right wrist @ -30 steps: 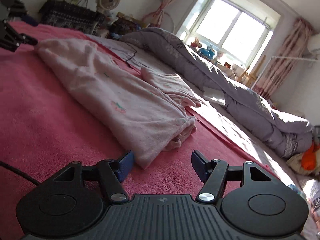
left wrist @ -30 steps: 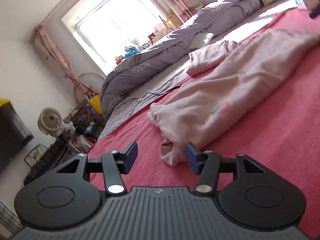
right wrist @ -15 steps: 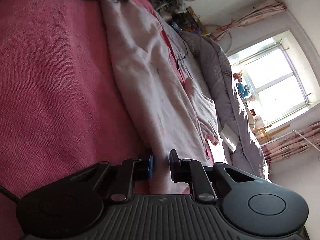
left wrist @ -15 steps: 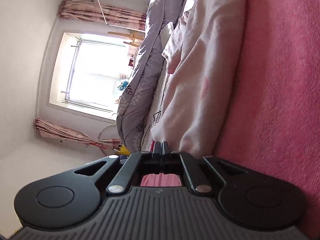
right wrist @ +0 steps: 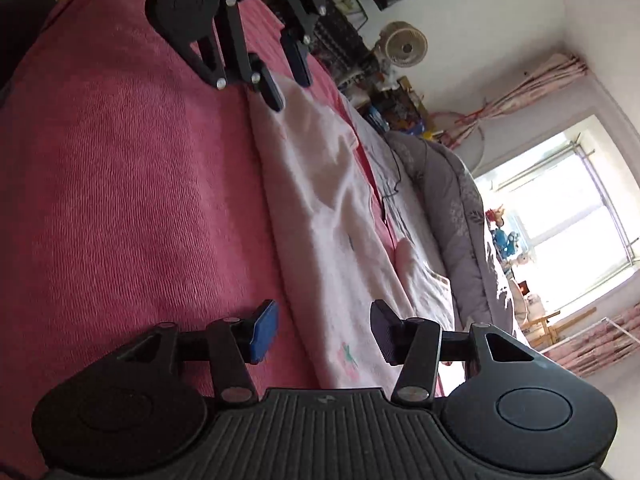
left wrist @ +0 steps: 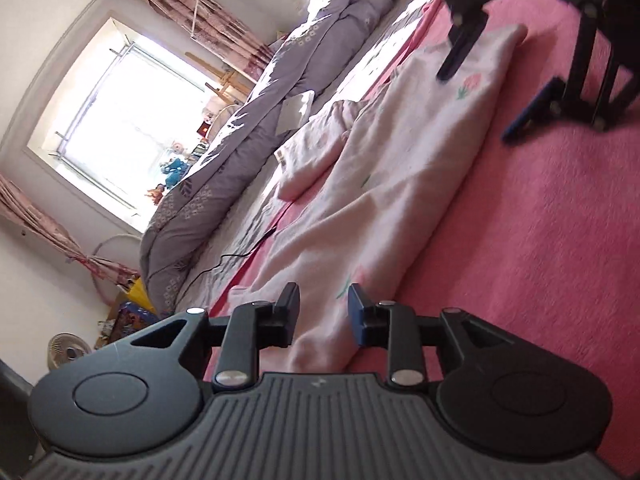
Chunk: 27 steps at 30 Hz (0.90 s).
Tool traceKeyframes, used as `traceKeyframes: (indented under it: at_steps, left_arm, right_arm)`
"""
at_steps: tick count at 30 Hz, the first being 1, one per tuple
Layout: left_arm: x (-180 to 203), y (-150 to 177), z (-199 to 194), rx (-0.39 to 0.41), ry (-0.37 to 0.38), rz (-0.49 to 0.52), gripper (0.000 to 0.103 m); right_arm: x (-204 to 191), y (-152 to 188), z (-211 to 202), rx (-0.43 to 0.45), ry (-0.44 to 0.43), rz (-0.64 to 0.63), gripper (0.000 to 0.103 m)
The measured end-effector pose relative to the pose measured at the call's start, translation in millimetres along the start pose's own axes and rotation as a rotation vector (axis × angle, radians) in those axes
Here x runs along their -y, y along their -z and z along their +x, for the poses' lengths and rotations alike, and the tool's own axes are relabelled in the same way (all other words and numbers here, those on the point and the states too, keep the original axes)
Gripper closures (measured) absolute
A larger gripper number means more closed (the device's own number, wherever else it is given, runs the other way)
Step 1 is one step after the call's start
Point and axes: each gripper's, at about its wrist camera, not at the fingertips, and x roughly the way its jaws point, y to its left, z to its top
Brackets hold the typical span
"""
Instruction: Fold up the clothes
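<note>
Both grippers reopened, pale pink garment [left wrist: 404, 184] long, rumpled, flower-printed

A lived-in home bedroom is shown. A bed is covered with a pink blanket [left wrist: 540, 240] and a rumpled grey quilt [left wrist: 224, 184]. A sunlit window [left wrist: 132, 128] is framed by tied-back curtains [right wrist: 516, 96], and a small fan [right wrist: 402, 44] is seen among clutter.

Black ribbed gripper [left wrist: 323, 312], blue-padded fingers [right wrist: 264, 326], silver screws
</note>
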Motion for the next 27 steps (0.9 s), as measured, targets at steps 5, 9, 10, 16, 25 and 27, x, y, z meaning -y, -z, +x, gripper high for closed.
traceKeyframes:
  at_steps: [5,9,10,16,25,27]
  left_arm:
    - [12.7,-8.9,13.2,0.018,0.07,0.04,0.064]
    - [29.6,-11.0,22.7,0.06,0.047,0.144,0.058]
    - [35.3,-11.1,25.9,0.08,0.016,0.186,0.055]
    - [32.9,-16.1,51.4,0.036,0.027,0.154,0.09]
    - [-15.3,-14.2,50.8,-0.008,0.154,-0.145,0.093]
    - [-8.5,-9.5,49.0,-0.016,0.119,-0.087,0.093]
  right_arm:
    - [11.4,-16.8,36.5,0.0,0.002,0.063,0.092]
    - [49.4,-17.7,26.1,0.026,-0.037,0.25,0.093]
    - [58.0,-17.8,22.4,0.031,-0.048,0.289,0.093]
    - [81.7,-13.1,5.0,0.052,-0.132,0.354,0.09]
    - [11.5,-26.6,11.8,0.075,-0.014,0.058,0.058]
    - [10.0,-19.0,23.7,0.015,0.028,0.007,0.085]
